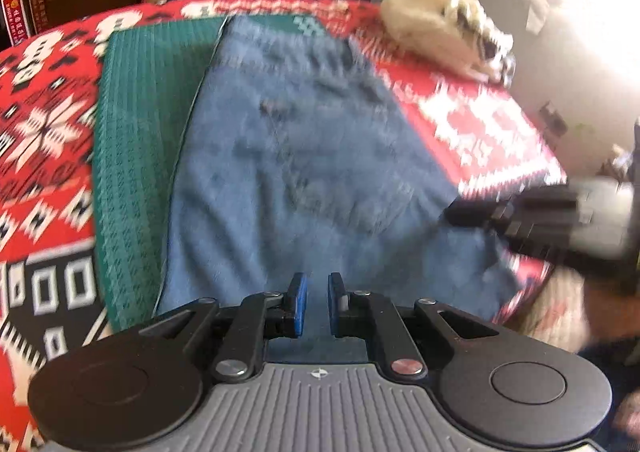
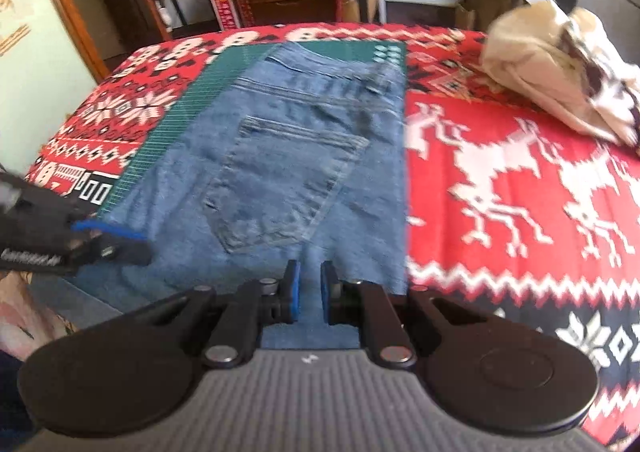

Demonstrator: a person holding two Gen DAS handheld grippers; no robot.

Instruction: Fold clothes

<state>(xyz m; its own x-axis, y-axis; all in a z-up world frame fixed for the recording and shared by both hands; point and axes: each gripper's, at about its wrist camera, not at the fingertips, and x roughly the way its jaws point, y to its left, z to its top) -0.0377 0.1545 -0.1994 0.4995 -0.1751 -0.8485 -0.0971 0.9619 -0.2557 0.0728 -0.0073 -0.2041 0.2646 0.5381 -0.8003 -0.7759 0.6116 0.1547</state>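
Both the left gripper (image 1: 317, 304) and right gripper (image 2: 308, 292) are held slightly apart, empty, above the jeans (image 2: 288, 156) ahead. Only the top denim layer may be pinched, spoiling the fold.

blue denim jeans (image 2: 288, 156); green mat (image 1: 132, 132); red reindeer-patterned blanket (image 2: 500, 172)

my left wrist view low over the jeans (image 1: 304, 156), facing the far table edge, my right wrist view likewise, both sharing jeans and red cloth (image 2: 500, 124)
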